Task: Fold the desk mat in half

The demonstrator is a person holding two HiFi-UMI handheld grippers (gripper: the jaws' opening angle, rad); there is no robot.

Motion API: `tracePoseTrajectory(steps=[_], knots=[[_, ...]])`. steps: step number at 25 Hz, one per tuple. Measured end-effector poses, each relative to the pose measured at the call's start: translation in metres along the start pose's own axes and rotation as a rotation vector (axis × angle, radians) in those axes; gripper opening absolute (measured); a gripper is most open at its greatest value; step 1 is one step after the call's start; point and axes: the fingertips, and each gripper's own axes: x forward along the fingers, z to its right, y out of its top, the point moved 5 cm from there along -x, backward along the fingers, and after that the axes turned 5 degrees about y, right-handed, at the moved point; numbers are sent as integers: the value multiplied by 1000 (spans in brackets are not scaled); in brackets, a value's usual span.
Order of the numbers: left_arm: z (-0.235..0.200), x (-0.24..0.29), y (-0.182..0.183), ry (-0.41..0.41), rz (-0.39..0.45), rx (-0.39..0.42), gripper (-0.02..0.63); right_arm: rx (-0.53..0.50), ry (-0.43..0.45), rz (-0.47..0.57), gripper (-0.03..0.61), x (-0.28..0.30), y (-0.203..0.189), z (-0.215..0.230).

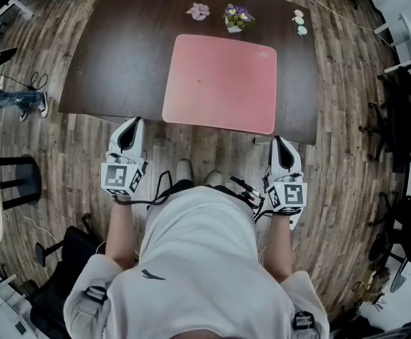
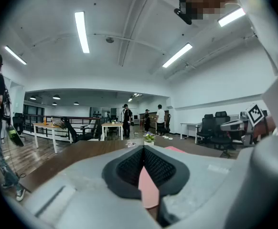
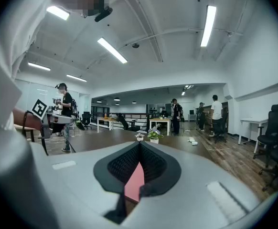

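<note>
A pink desk mat (image 1: 221, 82) lies flat and unfolded on the dark brown table (image 1: 121, 55), its near edge close to the table's front edge. My left gripper (image 1: 133, 123) hovers just short of the table's front edge, left of the mat's near left corner, jaws shut and empty. My right gripper (image 1: 280, 142) hangs off the front edge by the mat's near right corner, shut with nothing held. In the left gripper view the shut left gripper (image 2: 143, 150) shows the mat (image 2: 149, 189) beyond the pads. The right gripper (image 3: 139, 145) likewise shows the mat (image 3: 135, 181).
At the table's far edge stand a small potted plant (image 1: 236, 18), a pink flower ornament (image 1: 198, 10) and a few small pale objects (image 1: 300, 21). Office chairs (image 1: 403, 111) stand at the right, a black stool (image 1: 18, 179) at the left. People (image 3: 215, 111) stand far back.
</note>
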Motion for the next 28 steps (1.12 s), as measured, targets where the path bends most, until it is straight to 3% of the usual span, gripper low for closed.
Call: tracePoseTrajectory(steps=[28], knots=[[-6, -6, -3, 0, 7, -14, 8, 10, -14, 37, 3, 0, 8, -2]])
